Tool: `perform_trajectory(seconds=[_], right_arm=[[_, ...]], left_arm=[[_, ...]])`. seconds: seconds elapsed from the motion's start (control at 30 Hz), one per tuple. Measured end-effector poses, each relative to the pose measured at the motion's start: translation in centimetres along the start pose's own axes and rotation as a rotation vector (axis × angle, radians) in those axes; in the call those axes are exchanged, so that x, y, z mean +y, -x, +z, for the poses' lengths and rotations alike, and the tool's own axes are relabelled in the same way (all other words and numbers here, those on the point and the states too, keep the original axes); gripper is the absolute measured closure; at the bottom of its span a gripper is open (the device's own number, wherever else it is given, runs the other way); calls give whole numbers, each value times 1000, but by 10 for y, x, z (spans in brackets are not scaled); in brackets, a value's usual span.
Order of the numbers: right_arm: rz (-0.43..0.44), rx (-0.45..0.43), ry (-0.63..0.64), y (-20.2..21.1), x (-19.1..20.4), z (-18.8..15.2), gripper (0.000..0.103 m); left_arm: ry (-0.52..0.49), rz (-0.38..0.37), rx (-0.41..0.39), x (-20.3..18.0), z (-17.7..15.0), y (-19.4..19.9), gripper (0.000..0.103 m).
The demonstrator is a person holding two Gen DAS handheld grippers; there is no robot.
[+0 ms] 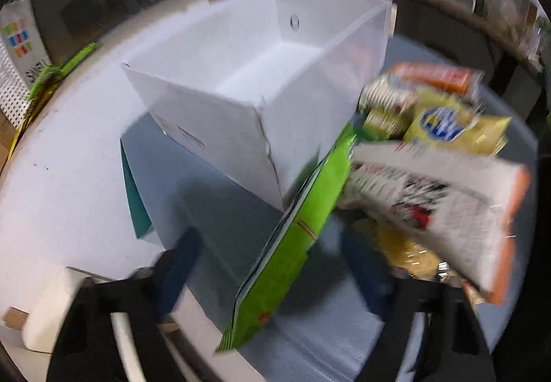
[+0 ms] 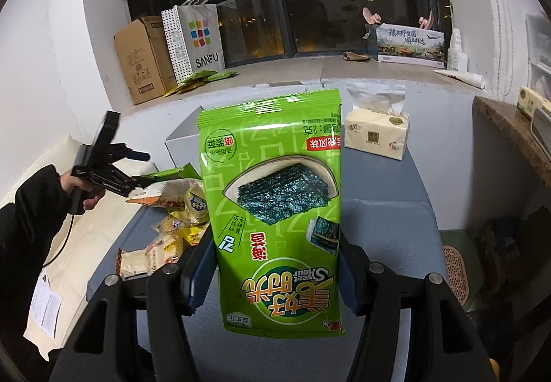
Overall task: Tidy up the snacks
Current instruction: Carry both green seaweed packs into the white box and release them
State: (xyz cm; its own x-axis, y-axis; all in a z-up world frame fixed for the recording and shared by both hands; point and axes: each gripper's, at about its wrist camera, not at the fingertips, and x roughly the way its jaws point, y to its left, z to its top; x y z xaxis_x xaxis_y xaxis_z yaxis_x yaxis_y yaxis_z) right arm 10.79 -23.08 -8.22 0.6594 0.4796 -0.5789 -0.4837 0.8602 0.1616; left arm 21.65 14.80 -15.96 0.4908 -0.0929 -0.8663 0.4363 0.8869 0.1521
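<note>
Right gripper [image 2: 275, 273] is pinching a green seaweed snack pack [image 2: 275, 209] by its sides, holding it upright and upside down above the blue-grey table [image 2: 385, 209], so the print reads flipped.

Left gripper [image 1: 272, 265] looks like it's got a green packet [image 1: 296, 234] edge-on between its blue fingers [image 1: 179, 265], but that view is really blurred, so I can't tell if it's clamped or just spread around it.

Just right of that packet there's a loose pile of snacks [image 1: 430, 147] on the table: yellow bags, a white and orange one.

Farther back sits an open white box [image 1: 261, 99], touching the pile.

Far right on the table is a tissue pack [image 2: 377, 130]. Beyond that, on the window ledge, a cardboard box [image 2: 141, 58] and a dotted shopping bag [image 2: 196, 37].
</note>
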Motion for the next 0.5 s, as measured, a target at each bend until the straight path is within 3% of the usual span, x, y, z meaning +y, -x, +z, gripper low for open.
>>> perform_trajectory(seconds=[0.03, 0.07, 0.2, 0.27, 0.4, 0.5], right_arm=[[1, 8, -5, -3, -1, -1, 38], [-1, 15, -7, -5, -1, -1, 38], [-8, 29, -12, -10, -4, -3, 38], [-5, 27, -19, -9, -6, -3, 38], [13, 21, -31, -10, -7, -4, 38], [15, 15, -22, -12, -5, -2, 38]], left_arm=[[-4, 1, 24, -1, 0, -6, 56], [-14, 2, 51, -4, 0, -12, 79], [-20, 2, -16, -15, -6, 6, 86], [13, 51, -93, -18, -9, 29, 86], [184, 40, -252, -16, -14, 83, 87], [391, 2, -363, -17, -13, 121, 88]])
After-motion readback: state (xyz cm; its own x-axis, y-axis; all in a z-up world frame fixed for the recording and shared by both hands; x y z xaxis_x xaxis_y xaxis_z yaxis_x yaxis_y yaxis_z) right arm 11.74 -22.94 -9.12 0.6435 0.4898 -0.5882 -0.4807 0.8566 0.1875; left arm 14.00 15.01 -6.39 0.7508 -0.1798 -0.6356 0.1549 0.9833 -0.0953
